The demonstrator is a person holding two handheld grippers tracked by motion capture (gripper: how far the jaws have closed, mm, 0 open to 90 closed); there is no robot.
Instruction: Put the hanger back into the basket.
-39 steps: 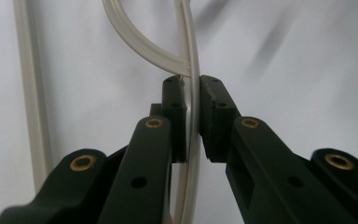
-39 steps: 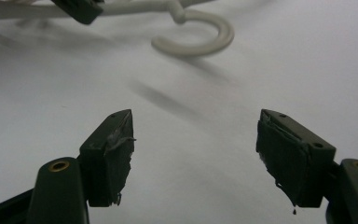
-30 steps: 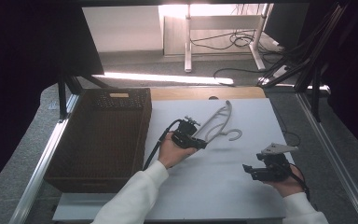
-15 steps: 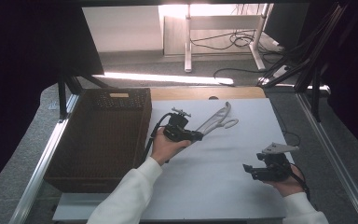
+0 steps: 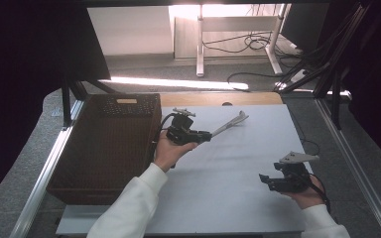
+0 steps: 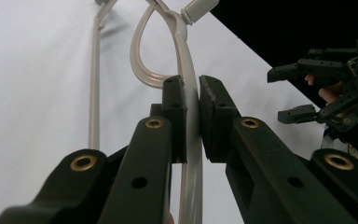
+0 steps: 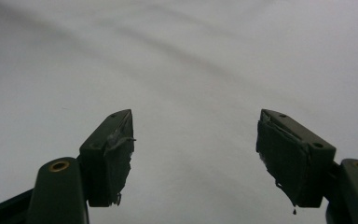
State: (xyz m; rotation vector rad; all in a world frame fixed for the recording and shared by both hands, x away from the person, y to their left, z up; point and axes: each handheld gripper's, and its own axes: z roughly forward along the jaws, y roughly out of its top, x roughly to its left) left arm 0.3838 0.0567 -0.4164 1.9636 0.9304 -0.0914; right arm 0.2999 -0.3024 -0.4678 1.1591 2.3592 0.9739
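1. High view: beige plastic hanger (image 5: pixel 229 124) lifted above the white table (image 5: pixel 238 198), held at one end only, just right of the dark wicker basket (image 5: pixel 104 148).
2. Left tongs (image 5: pixel 206 135) clamped on one thin arm of the hanger (image 6: pixel 189 107); small contact, so risk of swinging or turning between the pads (image 6: pixel 212 116).
3. Possible slip and fall onto the table if moved fast.
4. Possible catching of the hook on the basket rim during lowering inside.
5. Right tongs (image 5: pixel 268 181) wide apart, nothing between, resting low over the table (image 7: pixel 191 70); no support from there if the hanger drops.
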